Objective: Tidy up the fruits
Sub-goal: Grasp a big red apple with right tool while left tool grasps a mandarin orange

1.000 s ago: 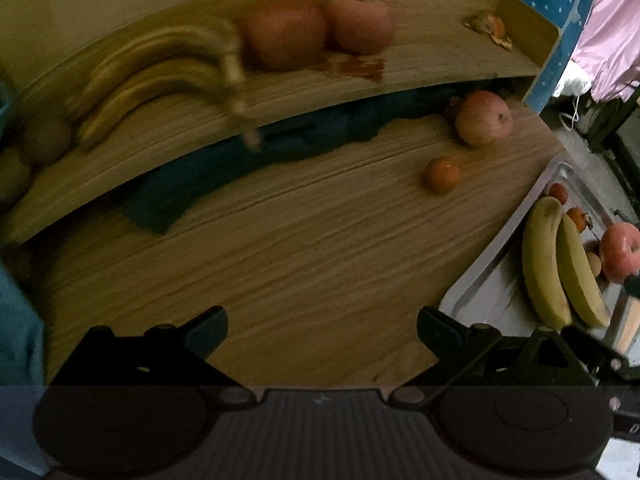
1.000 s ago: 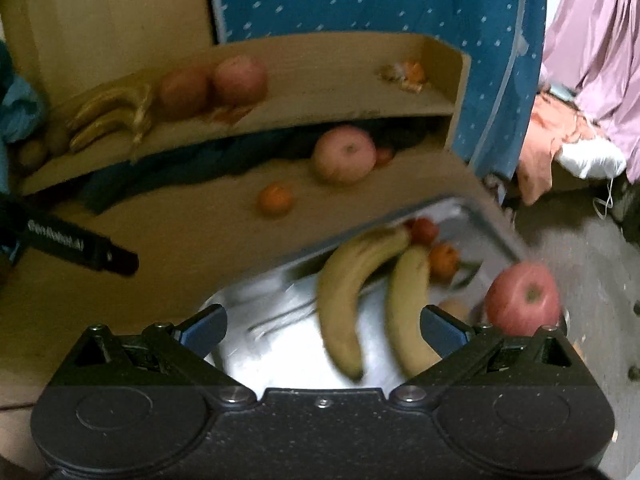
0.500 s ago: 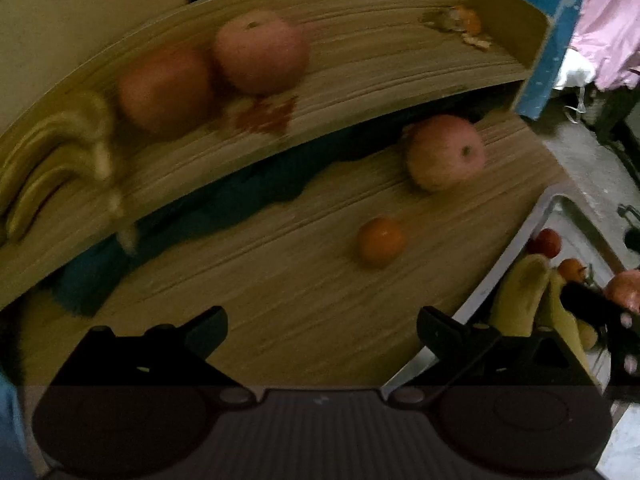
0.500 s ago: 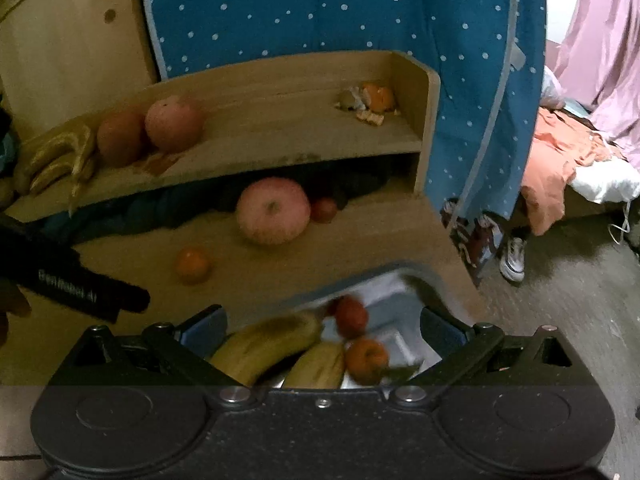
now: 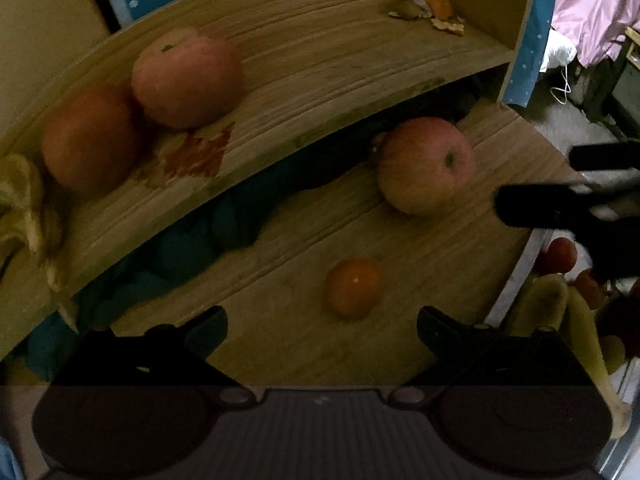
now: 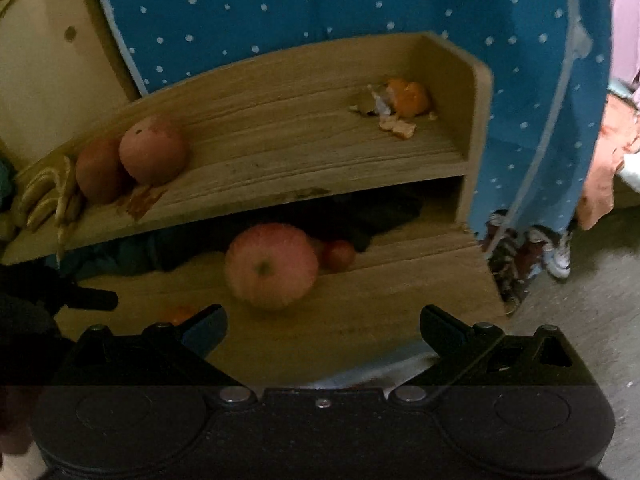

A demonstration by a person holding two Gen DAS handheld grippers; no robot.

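A large pink apple [image 5: 425, 165] [image 6: 271, 266] lies on the wooden table under the shelf's front edge. A small orange [image 5: 353, 288] sits nearer, just ahead of my open, empty left gripper [image 5: 322, 326]. My right gripper [image 6: 323, 326] is open and empty too, pointing at the apple; a small red fruit [image 6: 339, 255] rests just right of it. In the left wrist view the right gripper's black fingers [image 5: 560, 204] reach in from the right, close to the apple. Two round fruits [image 5: 188, 80] [image 5: 90, 136] and bananas [image 5: 24, 208] lie on the shelf.
A metal tray [image 5: 516, 276] at the table's right edge holds bananas [image 5: 560, 312] and small red fruits [image 5: 562, 254]. Orange peel [image 6: 404, 104] lies at the shelf's right end. Dark cloth [image 5: 224, 224] fills the space under the shelf. A blue dotted curtain [image 6: 320, 12] hangs behind.
Both grippers have moved away from the tray and towards the shelf. The apple and orange now appear larger and nearer. The right gripper has come in beside the apple.
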